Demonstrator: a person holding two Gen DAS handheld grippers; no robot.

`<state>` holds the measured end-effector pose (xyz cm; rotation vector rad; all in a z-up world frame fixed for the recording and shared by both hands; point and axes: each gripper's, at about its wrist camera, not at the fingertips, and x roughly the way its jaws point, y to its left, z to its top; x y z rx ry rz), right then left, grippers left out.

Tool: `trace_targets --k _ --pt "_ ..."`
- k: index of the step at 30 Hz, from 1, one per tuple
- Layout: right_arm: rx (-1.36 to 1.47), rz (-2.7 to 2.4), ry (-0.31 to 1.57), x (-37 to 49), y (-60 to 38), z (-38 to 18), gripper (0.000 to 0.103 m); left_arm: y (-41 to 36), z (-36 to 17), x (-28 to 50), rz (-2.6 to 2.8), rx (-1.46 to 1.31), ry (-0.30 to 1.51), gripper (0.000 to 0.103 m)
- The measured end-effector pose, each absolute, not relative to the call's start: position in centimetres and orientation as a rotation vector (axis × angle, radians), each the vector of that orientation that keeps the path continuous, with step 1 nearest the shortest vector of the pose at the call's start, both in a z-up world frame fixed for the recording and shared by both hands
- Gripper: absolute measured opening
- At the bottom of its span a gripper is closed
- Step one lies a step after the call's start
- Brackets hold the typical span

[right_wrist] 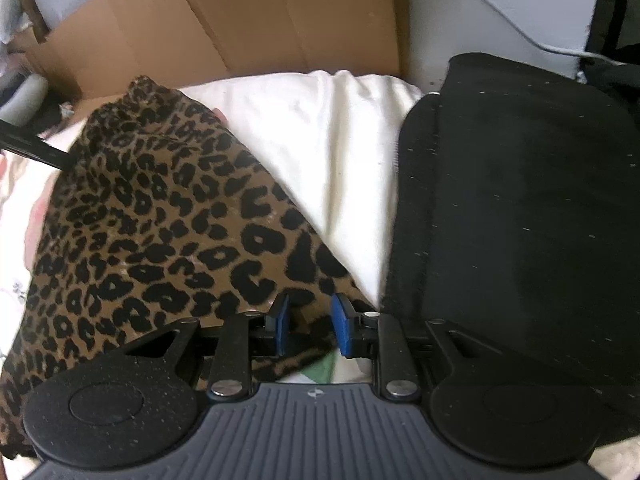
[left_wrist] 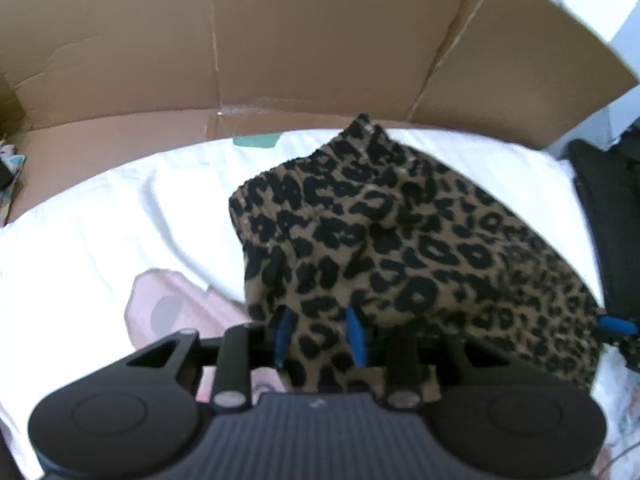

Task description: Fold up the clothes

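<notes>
**A:** ok so where's the garment right now?

**B:** the leopard-print garment (left_wrist: 400,248) is lifted off the white bedsheet (left_wrist: 100,232), held from two sides; its ribbed waistband end points up toward the cardboard box wall (left_wrist: 280,40); the rest drapes down toward both cameras.

**A:** and the tools, gripping or not?

**B:** left tool (left_wrist: 320,336) has fabric bunched between its blue pads (left_wrist: 356,336); the pads sit a bit apart but the cloth fills the gap, so it's clamped on the garment; right tool (right_wrist: 309,322) has its blue pads (right_wrist: 339,322) on either side of the garment's lower edge, and the cloth runs between them; looks like a grip too, though that gap is wider.

**A:** anything else around?

**B:** a black garment (right_wrist: 520,200) lies just right of the right tool on the bedsheet; in the left wrist view a pink printed patch (left_wrist: 168,304) shows on the bedding below the leopard cloth; a small green thing (left_wrist: 256,141) sits at the foot of the cardboard.
</notes>
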<state>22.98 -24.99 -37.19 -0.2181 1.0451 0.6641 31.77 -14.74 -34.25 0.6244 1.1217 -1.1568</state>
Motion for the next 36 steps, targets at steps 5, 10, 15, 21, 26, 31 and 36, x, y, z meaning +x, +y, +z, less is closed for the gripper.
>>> trace_targets --k 5,10,15,21,26,31,36 --pt "-0.133 0.690 1.062 22.6 -25.8 -35.9 0.031 -11.7 -31.7 30.9 -1.194 0.566 1.107 0.047" --pt "-0.129 0.745 1.041 21.0 -25.1 -34.5 0.031 -8.1 -31.3 29.9 -1.203 0.511 1.122 0.047" --pt "-0.114 0.838 1.051 19.0 -23.7 -33.4 0.031 -4.3 -31.5 29.0 -1.208 0.477 1.138 0.047" --pt "-0.111 0.895 1.071 17.0 -22.9 -32.5 0.031 0.2 -31.6 27.8 -1.214 0.435 1.157 0.047" --pt "-0.135 0.975 1.068 14.8 -21.9 -31.9 0.032 3.1 -32.8 26.7 -1.222 0.462 1.208 0.047" --pt "-0.109 1.103 1.104 12.5 -20.8 -31.9 0.032 4.6 -35.1 25.0 -1.260 0.532 1.274 0.043" --pt "-0.174 1.208 1.107 10.2 -19.2 -31.8 0.032 5.5 -36.2 23.2 -1.309 0.593 1.306 0.043"
